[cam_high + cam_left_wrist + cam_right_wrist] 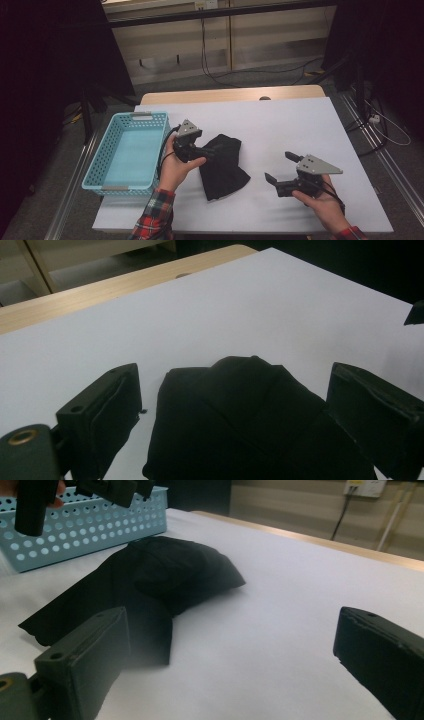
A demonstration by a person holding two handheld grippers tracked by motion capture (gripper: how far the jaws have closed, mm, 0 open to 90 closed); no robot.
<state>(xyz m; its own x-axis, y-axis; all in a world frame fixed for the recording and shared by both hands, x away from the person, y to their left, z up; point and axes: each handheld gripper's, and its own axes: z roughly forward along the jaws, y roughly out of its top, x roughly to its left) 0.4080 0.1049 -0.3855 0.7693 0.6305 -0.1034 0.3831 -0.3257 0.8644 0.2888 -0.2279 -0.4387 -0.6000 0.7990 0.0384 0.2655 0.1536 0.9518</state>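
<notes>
Jaws of both the left gripper (232,415) and right gripper (227,670) gape wide, empty, near the black cloth (223,167).

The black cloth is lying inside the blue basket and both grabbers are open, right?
Not quite. The black cloth lies on the white table, beside the blue basket, not inside it; the high view shows this. The left gripper and the right gripper are indeed open.

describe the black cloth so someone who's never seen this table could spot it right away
On the white table, look just right of the light blue perforated basket. The black cloth lies crumpled there, in front of the left hand-held gripper. It is the only soft, dark thing lying on the white surface.
</notes>
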